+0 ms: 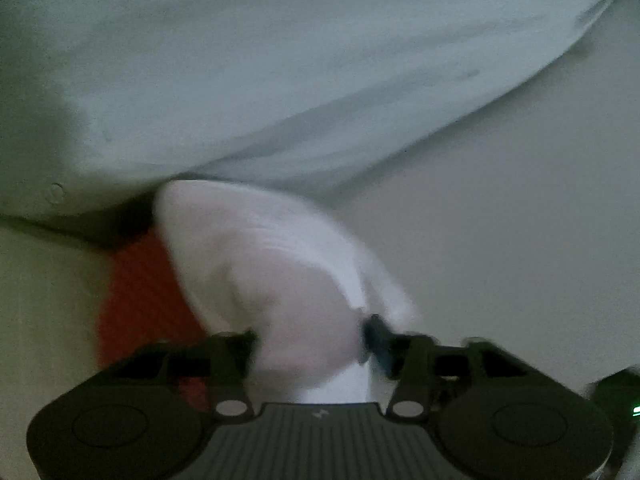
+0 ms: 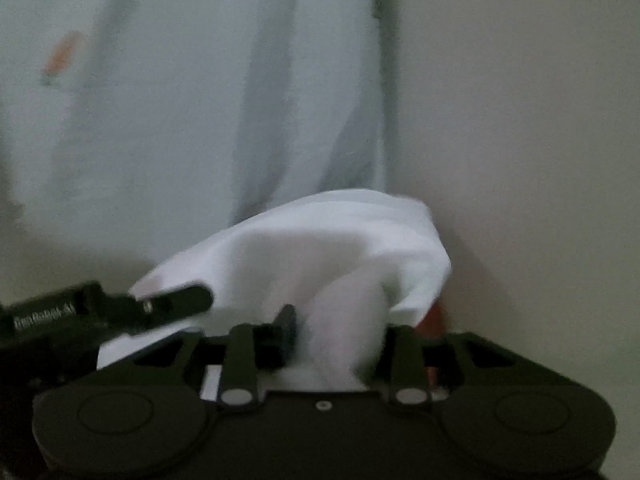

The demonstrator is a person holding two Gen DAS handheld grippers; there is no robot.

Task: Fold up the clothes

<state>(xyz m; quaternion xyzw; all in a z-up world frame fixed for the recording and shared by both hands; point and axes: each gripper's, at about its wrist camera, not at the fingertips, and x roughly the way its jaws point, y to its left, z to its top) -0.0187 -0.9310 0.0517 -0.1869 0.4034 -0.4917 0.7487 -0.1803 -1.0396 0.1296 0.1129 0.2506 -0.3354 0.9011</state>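
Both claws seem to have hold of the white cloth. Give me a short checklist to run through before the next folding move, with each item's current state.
1. Left claw has white cloth between its fingers: ok.
2. Right claw grips the same cloth: ok.
3. Claws apart from each other: ok; left claw's finger shows beside the right.
4. Pale shirt lying flat: not ok, creased.
5. Red item free of the cloth: cannot tell.

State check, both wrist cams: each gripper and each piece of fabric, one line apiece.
left gripper: shut on white garment
right gripper: shut on white garment
white garment: bunched, one end lifted, the rest spread flat on the table
red fabric: lying under the lifted cloth, mostly hidden
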